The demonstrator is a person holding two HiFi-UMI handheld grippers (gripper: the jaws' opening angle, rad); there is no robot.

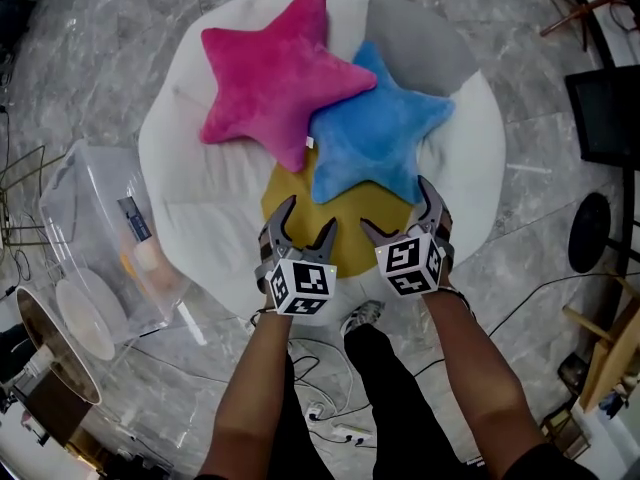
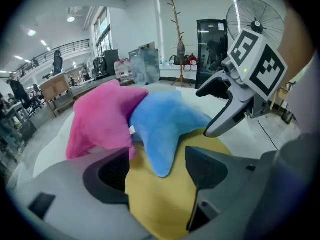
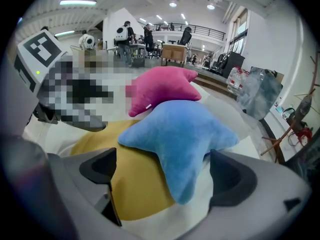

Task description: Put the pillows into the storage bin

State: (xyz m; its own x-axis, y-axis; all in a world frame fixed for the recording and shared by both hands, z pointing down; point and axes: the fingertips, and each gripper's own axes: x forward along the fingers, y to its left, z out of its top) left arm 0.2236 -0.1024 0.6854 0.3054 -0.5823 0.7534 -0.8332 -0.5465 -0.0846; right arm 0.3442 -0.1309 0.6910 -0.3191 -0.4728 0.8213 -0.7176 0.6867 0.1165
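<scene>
A pink star pillow (image 1: pixel 265 83) and a blue star pillow (image 1: pixel 375 138) lie on a round white cushion-topped table (image 1: pixel 190 168); the blue one overlaps the pink one and rests on a round yellow pillow (image 1: pixel 348 230). My left gripper (image 1: pixel 308 218) hovers open over the yellow pillow's near edge. My right gripper (image 1: pixel 395 208) is open beside it, at the blue star's lowest point. In the left gripper view the yellow pillow (image 2: pixel 160 199) shows between the jaws, untouched. In the right gripper view the blue star's tip (image 3: pixel 185 184) hangs between the open jaws.
A clear plastic storage bin (image 1: pixel 70 173) stands on the marble floor left of the table. Cables (image 1: pixel 330 418) trail on the floor by the person's feet. A dark screen (image 1: pixel 605 113) and wooden furniture (image 1: pixel 610 348) stand to the right.
</scene>
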